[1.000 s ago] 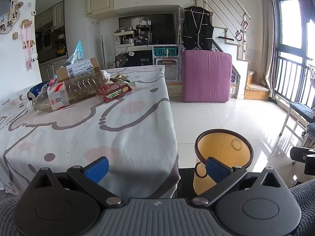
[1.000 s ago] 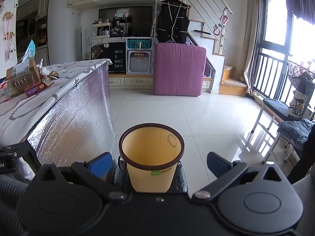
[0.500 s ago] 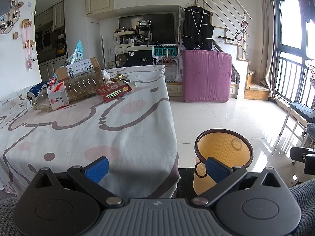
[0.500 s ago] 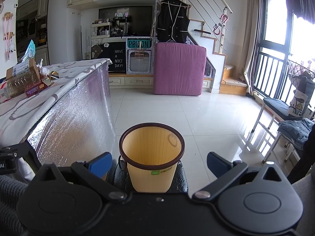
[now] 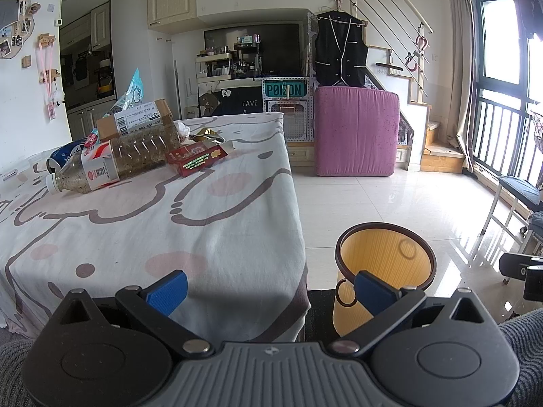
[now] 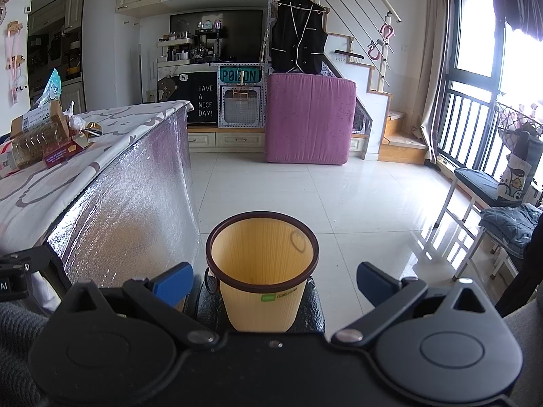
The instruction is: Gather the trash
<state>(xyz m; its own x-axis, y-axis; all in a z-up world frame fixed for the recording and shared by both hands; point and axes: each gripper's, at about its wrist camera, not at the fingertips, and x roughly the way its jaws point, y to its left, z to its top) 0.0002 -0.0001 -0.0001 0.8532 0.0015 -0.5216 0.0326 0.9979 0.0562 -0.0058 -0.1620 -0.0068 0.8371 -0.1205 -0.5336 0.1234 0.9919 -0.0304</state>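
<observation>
Left gripper (image 5: 269, 288): black linkage arms, blue pads on the fingers (image 5: 168, 287), silver pivot screws, two round black housings, ribbed grey centre plate with a small logo. Right gripper (image 6: 273, 281): same build, blue fingertips (image 6: 173, 281), silver screws, plain black centre. Grey knit sleeves (image 5: 524, 334) show at the lower frame corners.

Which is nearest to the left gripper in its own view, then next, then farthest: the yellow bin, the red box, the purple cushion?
From the left gripper:
1. Yellow bin, on the floor, right.
2. Red box, on the table, left.
3. Purple cushion, upright across the room.
</observation>
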